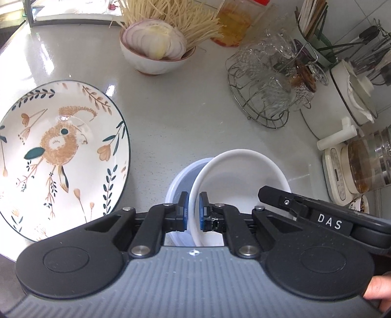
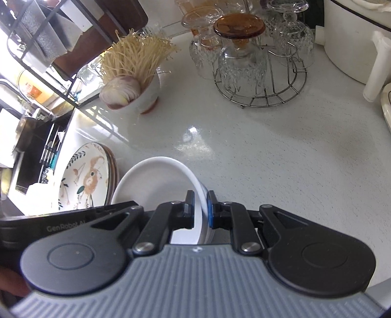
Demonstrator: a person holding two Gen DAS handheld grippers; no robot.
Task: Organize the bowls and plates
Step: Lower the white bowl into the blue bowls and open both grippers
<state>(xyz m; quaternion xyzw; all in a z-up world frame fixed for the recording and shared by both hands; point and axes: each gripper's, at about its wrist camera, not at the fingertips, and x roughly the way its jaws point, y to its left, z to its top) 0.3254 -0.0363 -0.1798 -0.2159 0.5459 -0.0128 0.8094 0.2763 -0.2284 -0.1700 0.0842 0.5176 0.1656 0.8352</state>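
We've got the white bowl (image 1: 240, 171) pinched from both sides right now. The left gripper (image 1: 193, 211) is closed down on the rim on one side, a blue pad on each face of the wall, and the right gripper (image 2: 200, 210) is clamped the same way on the opposite rim. So both claws are nearly closed, with just the thickness of the bowl wall between the pads.

In the left wrist view there's a second, bluish-white rim (image 1: 178, 176) just behind the white one, so our guess is that the bowl is sitting in or against another bowl. We can't tell whether it's nested or just leaning. The whole thing sits on the pale countertop (image 2: 268, 159).

Taking the bowl as our landmark: the squirrel-pattern plate (image 1: 61, 156) is just beside it on the left, and in the right wrist view it looks like it's on top of a small stack of plates. Further back from the bowl is the bowl of sliced onion (image 1: 154, 49) with the dry noodles (image 1: 171, 17) behind it, and back-right is the wire rack of upturned glasses (image 1: 271, 80).

Handling-wise, it looks like glazed ceramic, so stiff, fairly heavy, slick and chippy. The rim is the only real place to grab. We reckon two opposite grips make sense, since one pinch on a slippery rim could let it swing.
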